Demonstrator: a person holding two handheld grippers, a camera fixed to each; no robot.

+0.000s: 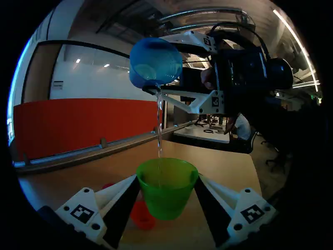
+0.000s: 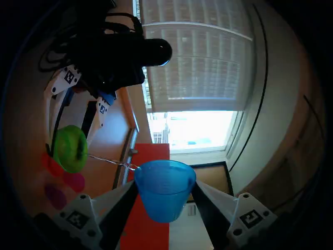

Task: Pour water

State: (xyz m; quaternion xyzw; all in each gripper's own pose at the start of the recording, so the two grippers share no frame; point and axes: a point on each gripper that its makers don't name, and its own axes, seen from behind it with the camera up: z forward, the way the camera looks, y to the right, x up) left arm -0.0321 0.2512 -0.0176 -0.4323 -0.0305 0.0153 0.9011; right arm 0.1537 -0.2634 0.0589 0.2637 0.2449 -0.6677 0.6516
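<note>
Here's the pour, live: the left gripper point(image 1: 166, 183) has its jaws clenched on a green cup point(image 1: 166, 198), one black pad pressing each side, and holds it upright and low over the near part of the wooden table point(image 1: 224, 166). Above it, farther off, the right gripper point(image 2: 164, 187) grips a blue cup point(image 2: 164, 202) between both fingers and has it tipped well over, mouth turned down toward the green one. A thin stream of water point(image 1: 158, 125) runs off the blue cup's lower lip and drops straight into the open mouth of the green cup. The two cups are well apart, joined only by that thread of water. In the left gripper view, a hand point(image 1: 206, 77) shows behind the blue cup, wrapped around the dark body of the right gripper. A red cup point(image 1: 141, 214) sits just left of the green cup, partly hidden behind it. On the far left runs an orange wall panel point(image 1: 83, 125); in the right gripper view, a bright window point(image 2: 195, 129) glows beyond the blue cup.
</note>
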